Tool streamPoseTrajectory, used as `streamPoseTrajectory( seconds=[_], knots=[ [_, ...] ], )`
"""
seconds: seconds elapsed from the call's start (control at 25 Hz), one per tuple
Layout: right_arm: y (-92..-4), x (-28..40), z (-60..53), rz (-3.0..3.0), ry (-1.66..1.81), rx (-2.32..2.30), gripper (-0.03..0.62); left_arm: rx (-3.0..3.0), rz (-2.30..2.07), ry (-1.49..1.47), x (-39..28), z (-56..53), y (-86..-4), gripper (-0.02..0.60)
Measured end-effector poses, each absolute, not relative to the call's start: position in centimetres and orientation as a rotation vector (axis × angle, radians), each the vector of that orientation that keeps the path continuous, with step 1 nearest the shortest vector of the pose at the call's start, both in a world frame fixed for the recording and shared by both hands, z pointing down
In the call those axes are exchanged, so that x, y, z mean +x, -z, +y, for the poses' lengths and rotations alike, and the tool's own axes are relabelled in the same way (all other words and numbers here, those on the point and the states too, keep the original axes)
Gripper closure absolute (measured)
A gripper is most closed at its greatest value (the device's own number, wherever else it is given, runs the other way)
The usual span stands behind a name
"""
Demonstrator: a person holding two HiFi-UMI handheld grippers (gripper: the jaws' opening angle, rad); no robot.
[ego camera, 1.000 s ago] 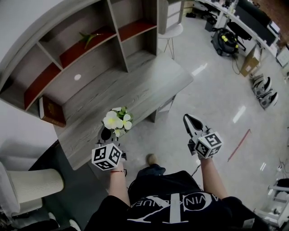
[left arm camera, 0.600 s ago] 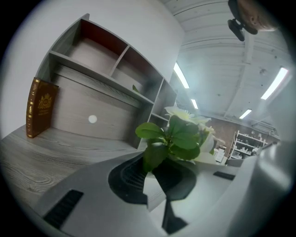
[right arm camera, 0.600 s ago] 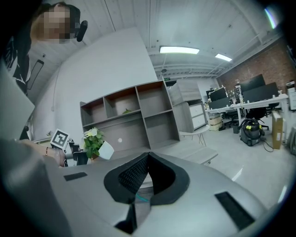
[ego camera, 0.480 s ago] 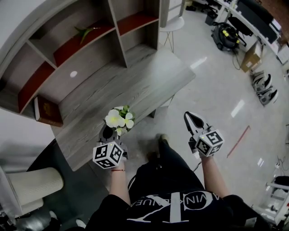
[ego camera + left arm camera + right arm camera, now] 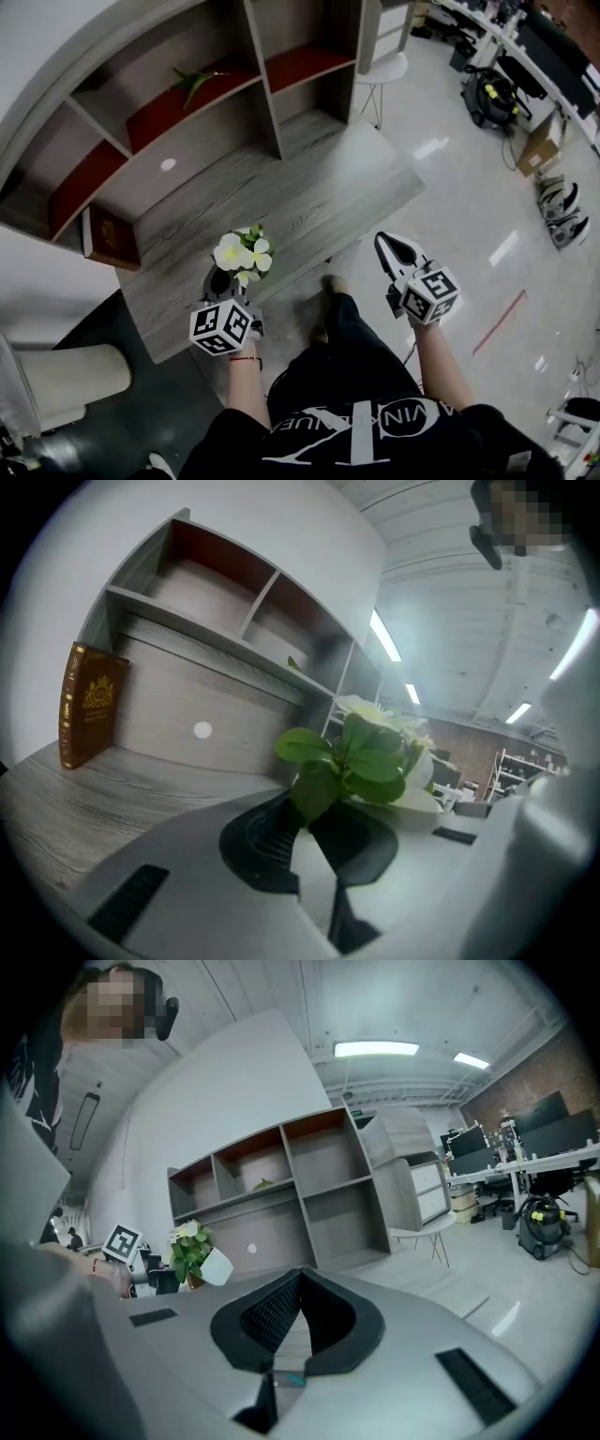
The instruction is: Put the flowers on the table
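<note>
Two tongs are in view, and only one is working. The left tongs (image 5: 223, 281) are clenched on the bunch of white flowers with green leaves (image 5: 242, 254), whose leaves stand right between the dark pads in the left gripper view. The right tongs (image 5: 390, 249) are pressed together on nothing, held out over the pale floor and well apart from the flowers. Over the last second the person has stepped in: a foot now stands forward by the long grey wood-grain desk (image 5: 309, 187), and the shelves behind it sit a little further right in the head view. The flowers have stayed at the desk's near edge, to the right of the upright brown book (image 5: 111, 240). I judge them carried but not yet put down. What remains is to reach in over the boards, lower, and let go.
</note>
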State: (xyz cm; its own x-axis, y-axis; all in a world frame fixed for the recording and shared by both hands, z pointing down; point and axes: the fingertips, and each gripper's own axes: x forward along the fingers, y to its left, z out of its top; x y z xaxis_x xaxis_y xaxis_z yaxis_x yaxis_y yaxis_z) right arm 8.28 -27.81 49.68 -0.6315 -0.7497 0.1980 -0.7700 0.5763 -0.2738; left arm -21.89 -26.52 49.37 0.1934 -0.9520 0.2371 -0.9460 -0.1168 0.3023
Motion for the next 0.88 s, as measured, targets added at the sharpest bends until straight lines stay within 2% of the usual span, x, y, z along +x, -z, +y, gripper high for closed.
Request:
streamPoseTrajectory(
  seconds=[0.88],
  knots=[
    [-53.2,7.6,-40.0,-2.700,-0.601,1.079,0.583,1.963,-1.733,-0.029,-16.7,-39.3,-54.8,0.552]
  ],
)
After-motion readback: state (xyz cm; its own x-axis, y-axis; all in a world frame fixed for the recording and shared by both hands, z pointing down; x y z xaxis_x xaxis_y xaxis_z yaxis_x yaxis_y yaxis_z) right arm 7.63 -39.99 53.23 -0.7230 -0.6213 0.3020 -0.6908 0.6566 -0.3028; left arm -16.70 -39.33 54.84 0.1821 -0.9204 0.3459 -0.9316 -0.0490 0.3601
